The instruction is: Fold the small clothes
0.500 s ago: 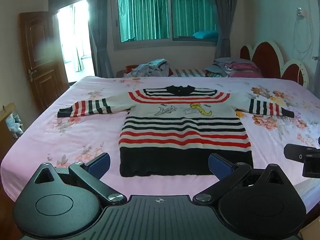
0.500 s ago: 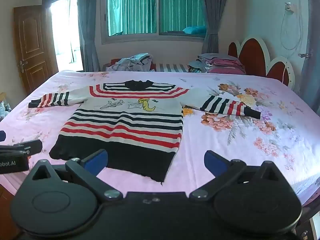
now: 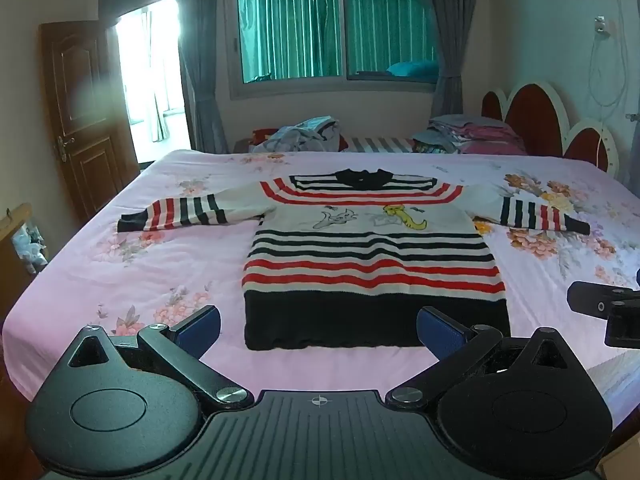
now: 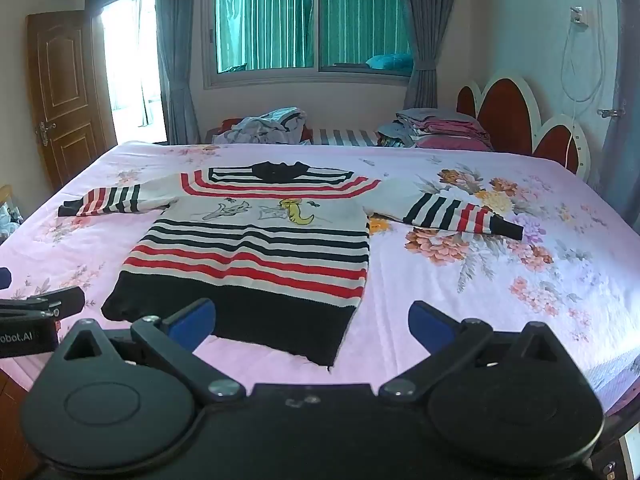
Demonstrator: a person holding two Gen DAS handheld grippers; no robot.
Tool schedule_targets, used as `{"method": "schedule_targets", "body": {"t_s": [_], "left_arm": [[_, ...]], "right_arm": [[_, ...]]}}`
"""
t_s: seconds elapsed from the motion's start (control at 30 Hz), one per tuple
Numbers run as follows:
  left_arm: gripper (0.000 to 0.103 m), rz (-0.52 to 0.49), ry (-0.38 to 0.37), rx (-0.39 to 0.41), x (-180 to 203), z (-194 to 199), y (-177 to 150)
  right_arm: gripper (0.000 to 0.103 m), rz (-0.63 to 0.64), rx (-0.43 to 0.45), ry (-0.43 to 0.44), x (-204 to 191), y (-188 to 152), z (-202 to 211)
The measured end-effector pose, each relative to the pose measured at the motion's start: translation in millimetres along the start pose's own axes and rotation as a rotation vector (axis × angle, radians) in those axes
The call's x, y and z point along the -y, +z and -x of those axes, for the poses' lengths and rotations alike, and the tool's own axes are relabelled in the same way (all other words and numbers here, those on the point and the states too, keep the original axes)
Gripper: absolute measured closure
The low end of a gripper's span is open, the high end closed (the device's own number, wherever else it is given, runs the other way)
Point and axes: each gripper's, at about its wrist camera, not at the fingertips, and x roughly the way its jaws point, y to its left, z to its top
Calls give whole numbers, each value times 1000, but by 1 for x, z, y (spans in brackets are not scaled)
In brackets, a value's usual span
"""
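Flat, the sweater point(image 3: 372, 256) points collar toward the window; both tools gape empty.

I am in a bedroom of a home. In front of my tool is a wide bed point(image 3: 120, 280) with a pink flowered sheet, to its right a red headboard point(image 3: 532, 120). Beyond the bed are a curtained window point(image 3: 332, 32) and folded bedding point(image 3: 472, 136), at far left a wooden door point(image 3: 80, 112).

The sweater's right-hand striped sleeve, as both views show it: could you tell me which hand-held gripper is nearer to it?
Right. The right hand-held gripper hovers open by the sweater's hem corner below that sleeve; the left hand-held gripper, also open, sits farther over, before the hem's middle.
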Motion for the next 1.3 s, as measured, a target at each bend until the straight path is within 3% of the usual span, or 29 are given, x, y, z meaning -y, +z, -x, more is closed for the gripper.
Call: {"method": "schedule_targets", "body": {"t_s": [1.3], "left_arm": [[0, 2, 3, 9, 5, 3, 1]], "right_arm": [[0, -1, 3, -9, 0, 0, 3]]}}
